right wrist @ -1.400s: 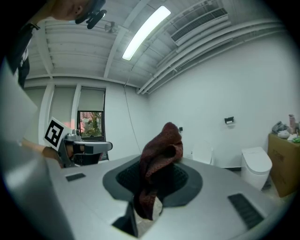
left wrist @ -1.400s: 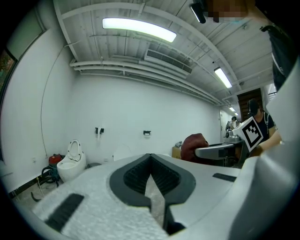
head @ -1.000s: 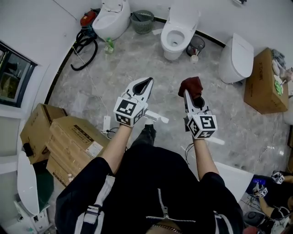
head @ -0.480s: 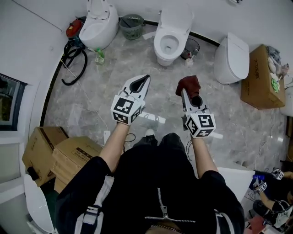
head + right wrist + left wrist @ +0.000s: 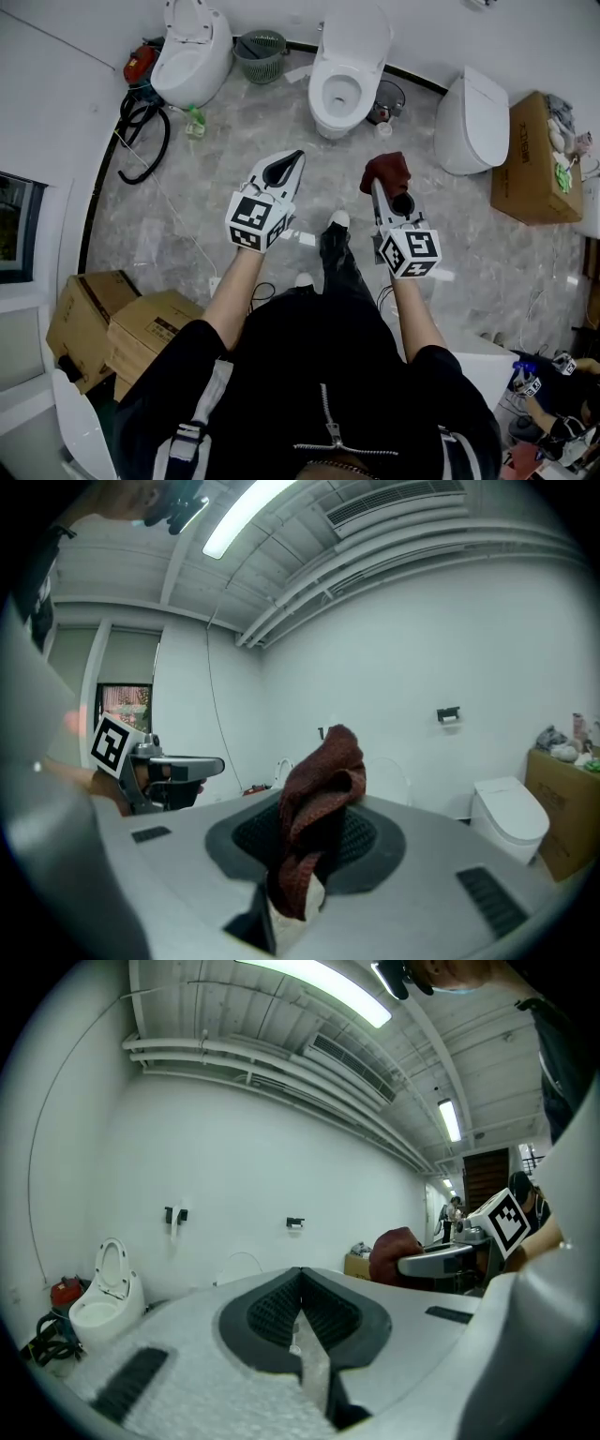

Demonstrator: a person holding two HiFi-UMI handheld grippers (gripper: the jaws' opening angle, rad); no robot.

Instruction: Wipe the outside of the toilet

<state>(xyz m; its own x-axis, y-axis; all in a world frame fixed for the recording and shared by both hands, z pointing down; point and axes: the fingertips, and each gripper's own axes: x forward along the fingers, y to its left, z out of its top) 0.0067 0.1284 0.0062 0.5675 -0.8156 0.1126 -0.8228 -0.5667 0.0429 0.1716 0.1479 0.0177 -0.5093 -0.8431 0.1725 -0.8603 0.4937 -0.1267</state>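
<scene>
A white toilet (image 5: 345,70) with its lid raised stands against the far wall, straight ahead of me. My right gripper (image 5: 379,184) is shut on a dark red cloth (image 5: 388,172), which bunches up above its jaws (image 5: 317,813). My left gripper (image 5: 294,163) is shut with nothing in it, its jaws meeting in the left gripper view (image 5: 302,1309). Both grippers hang at waist height, well short of the toilet. In the left gripper view the cloth (image 5: 396,1254) shows at the right.
A second toilet (image 5: 190,53) stands at the far left, a closed one (image 5: 476,111) at the right. A green basket (image 5: 259,45), a black hose (image 5: 139,133), a green bottle (image 5: 194,122), a bin (image 5: 388,97) and cardboard boxes (image 5: 531,157) (image 5: 139,335) line the floor.
I have walked forward: the toilets and floor have slid down and nearer in the head view, and one foot has stepped out ahead. Both grippers keep their pose and the cloth.
</scene>
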